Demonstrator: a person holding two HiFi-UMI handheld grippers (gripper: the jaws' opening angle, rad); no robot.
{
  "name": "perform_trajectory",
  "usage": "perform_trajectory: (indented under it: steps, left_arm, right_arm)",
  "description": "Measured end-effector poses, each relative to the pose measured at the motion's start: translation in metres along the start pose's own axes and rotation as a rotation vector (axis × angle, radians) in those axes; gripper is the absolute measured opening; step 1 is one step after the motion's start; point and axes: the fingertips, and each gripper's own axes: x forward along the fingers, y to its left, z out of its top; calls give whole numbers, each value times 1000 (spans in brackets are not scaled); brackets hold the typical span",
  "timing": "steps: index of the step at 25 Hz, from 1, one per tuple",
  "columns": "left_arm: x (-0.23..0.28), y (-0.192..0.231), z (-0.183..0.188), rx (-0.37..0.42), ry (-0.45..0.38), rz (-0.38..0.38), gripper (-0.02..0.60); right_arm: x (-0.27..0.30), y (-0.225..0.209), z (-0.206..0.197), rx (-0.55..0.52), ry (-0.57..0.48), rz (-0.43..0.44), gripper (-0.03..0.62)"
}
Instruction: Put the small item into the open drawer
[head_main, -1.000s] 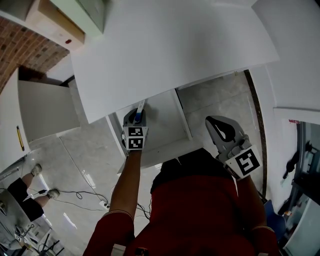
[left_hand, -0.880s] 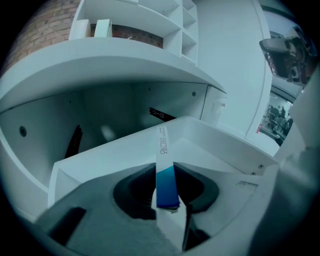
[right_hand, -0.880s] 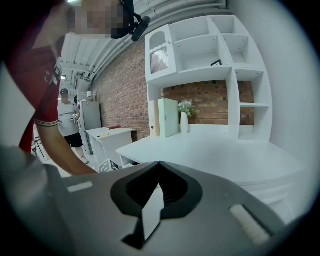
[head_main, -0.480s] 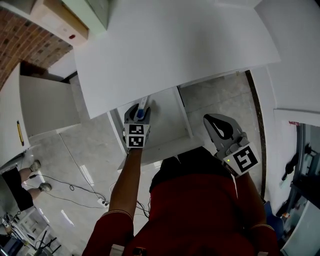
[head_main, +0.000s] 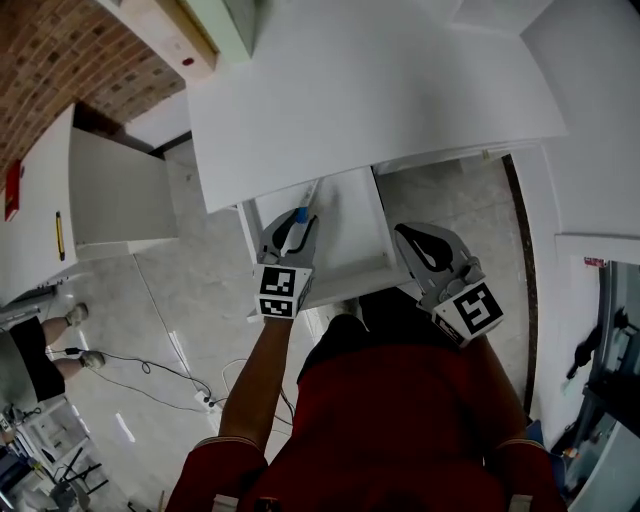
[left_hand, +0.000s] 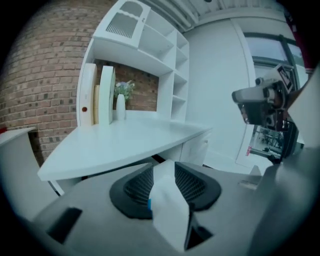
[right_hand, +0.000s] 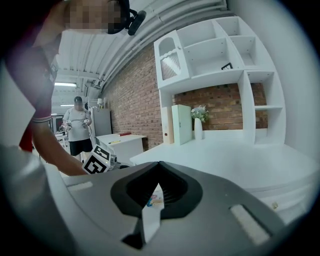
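Note:
The open white drawer (head_main: 352, 222) juts out from under the white desk top (head_main: 380, 90). My left gripper (head_main: 292, 232) hangs over the drawer's left side. A small white item with a blue mark (head_main: 303, 205) stands slanted between its jaws, which are closing on it without a visible squeeze. In the left gripper view the same item (left_hand: 170, 215) leans between the ribbed pads (left_hand: 137, 187) of the left gripper (left_hand: 166, 167). My right gripper (head_main: 432, 250) waits at the drawer's front right corner. In its own view the right gripper (right_hand: 159, 167) is shut on a thin white packet (right_hand: 151, 216) with coloured print.
A white cabinet (head_main: 110, 190) stands to the left on the tiled floor, where a cable (head_main: 150, 365) also lies. Another person (right_hand: 80, 125) stands far off by a brick wall. A white shelf unit (right_hand: 220, 50) rises at the back of the desk.
The left gripper has edged forward over the drawer with the item still between its jaws, now more slanted. The right gripper has come in closer to the drawer's front corner.

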Motion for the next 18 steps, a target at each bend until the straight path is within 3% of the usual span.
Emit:
perform_trajectory:
  steps: [12,18]
  left_arm:
    - [-129,-60,104,25,-293,-65,9]
    - [-175,-73,136,8,-399,-71,2]
  right_arm:
    - [-28,72,30,13,-119,18,12]
    - [-49,94,44,2,-153,30,12]
